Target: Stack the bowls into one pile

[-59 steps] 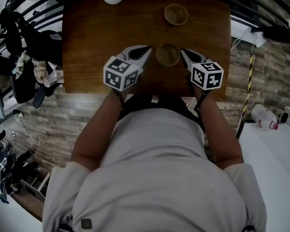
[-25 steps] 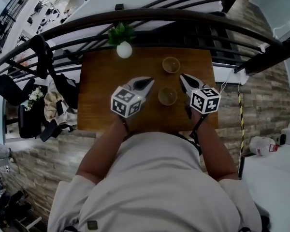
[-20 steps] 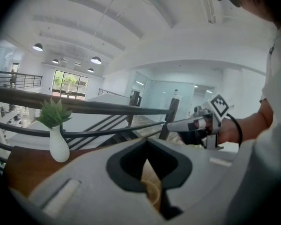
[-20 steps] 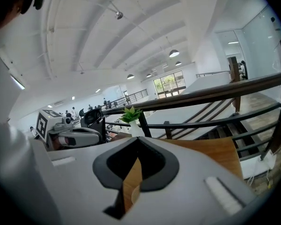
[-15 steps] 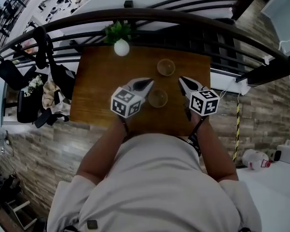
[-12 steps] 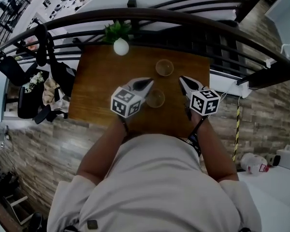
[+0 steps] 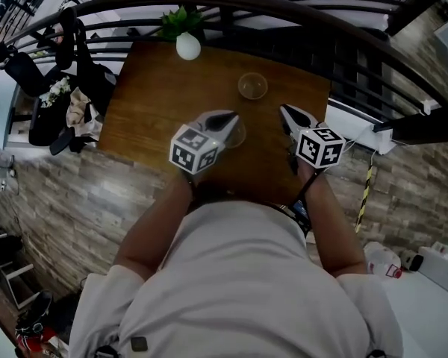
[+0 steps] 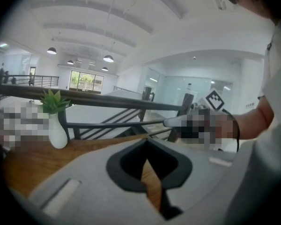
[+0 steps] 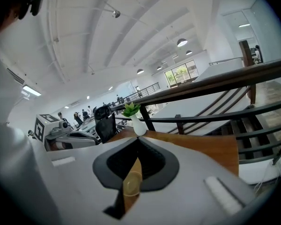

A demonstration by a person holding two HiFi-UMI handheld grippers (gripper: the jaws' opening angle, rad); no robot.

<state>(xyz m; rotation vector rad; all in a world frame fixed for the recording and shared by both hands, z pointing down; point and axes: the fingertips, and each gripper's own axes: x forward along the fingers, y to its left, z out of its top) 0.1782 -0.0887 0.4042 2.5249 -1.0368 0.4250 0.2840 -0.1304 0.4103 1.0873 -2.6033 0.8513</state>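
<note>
Both grippers hang over the brown table [image 7: 149, 95]. The left gripper [image 7: 230, 116] has its jaws pressed together, with nothing in them. The right gripper [image 7: 284, 110] has its jaws pressed together too, and they hold nothing.

In the head view, the near bowl [image 7: 237, 133] sits just beside and a bit under the tip of the left jaws, which hide part of it. It is off to the left of the right jaws. The far bowl [image 7: 252, 86] sits out past both tips, apart from the near bowl.

The left gripper view shows only wood through the small gap behind its tips. It also shows a white vase [image 8: 58, 131] far off to the left. The right gripper view shows more: the far bowl peeks through its gap, low under the tips.
</note>
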